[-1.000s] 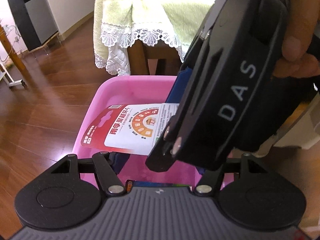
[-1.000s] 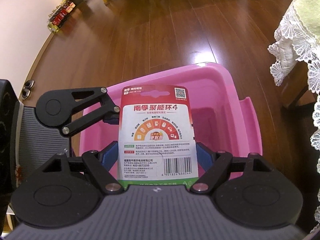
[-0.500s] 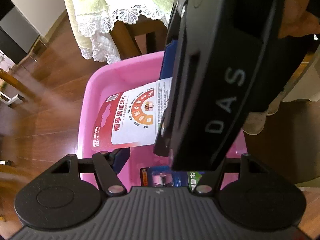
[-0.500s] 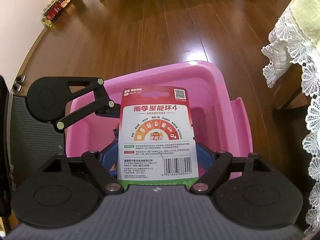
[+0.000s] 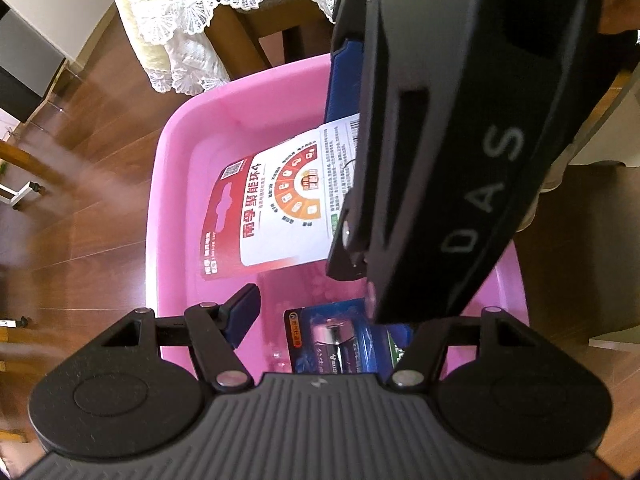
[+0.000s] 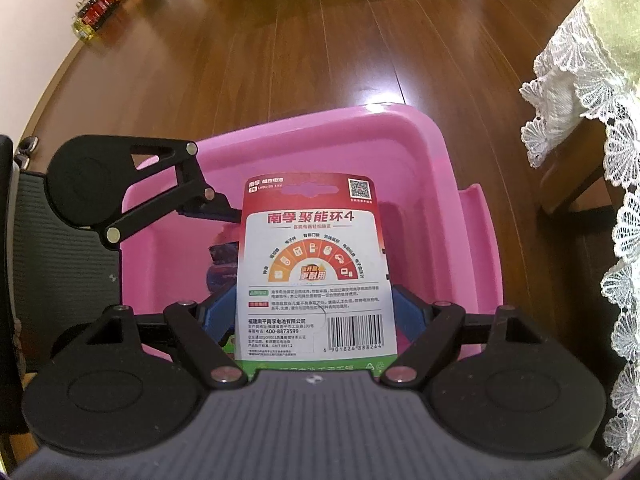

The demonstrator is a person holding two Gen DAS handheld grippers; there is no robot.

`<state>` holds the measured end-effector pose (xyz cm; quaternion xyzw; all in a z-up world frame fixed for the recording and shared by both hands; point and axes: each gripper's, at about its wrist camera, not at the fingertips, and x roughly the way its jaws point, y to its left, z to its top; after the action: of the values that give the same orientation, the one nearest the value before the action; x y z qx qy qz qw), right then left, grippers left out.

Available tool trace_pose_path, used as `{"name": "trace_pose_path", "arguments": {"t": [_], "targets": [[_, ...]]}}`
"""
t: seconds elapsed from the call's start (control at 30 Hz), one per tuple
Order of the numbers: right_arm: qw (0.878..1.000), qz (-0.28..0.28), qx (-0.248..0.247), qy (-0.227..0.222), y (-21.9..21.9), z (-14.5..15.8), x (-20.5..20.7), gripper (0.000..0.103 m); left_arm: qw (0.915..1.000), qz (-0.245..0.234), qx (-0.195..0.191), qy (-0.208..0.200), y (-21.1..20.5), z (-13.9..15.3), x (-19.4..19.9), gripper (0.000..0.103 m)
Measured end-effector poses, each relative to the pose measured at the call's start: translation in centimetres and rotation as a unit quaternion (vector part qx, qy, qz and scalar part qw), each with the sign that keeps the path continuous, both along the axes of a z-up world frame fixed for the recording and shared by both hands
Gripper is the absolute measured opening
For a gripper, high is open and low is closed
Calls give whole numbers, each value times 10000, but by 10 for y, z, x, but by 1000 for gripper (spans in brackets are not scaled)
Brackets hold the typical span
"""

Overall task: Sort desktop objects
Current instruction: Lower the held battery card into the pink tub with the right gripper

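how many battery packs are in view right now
2: the red-and-white battery pack clamped in the right gripper above the pink bin; the blue battery pack lying inside it. Others may be hidden.

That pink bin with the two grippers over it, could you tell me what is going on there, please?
A person is sorting items into the pink bin on the wooden floor. The right gripper is shut on a red and white battery card, holding it over the bin. The left gripper hangs open above the bin with nothing between its fingers. A blue battery pack already lies on the bin's bottom.
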<state>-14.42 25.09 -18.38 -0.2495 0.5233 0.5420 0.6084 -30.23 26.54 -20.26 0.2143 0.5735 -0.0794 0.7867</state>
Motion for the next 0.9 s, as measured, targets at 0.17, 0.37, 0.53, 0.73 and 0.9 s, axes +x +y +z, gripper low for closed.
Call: {"name": "trace_pose_path", "arguments": {"t": [0.17, 0.37, 0.53, 0.73, 0.9], "targets": [[9999, 29, -64, -130, 2, -4, -2, 79, 10000, -47, 5, 69, -2, -8, 4, 66], [9997, -16, -149, -216, 6, -9, -4, 79, 9999, -84, -44, 110, -3, -18, 8, 66], [9994, 60, -166, -282, 10, -12, -7, 79, 9998, -59, -95, 146, -3, -28, 12, 66], [9992, 136, -172, -323, 8, -14, -10, 79, 9998, -43, -128, 150, -6, -36, 15, 66], [9990, 176, -175, -384, 9, -14, -14, 79, 9997, -56, -71, 244, -9, -43, 15, 67]]}}
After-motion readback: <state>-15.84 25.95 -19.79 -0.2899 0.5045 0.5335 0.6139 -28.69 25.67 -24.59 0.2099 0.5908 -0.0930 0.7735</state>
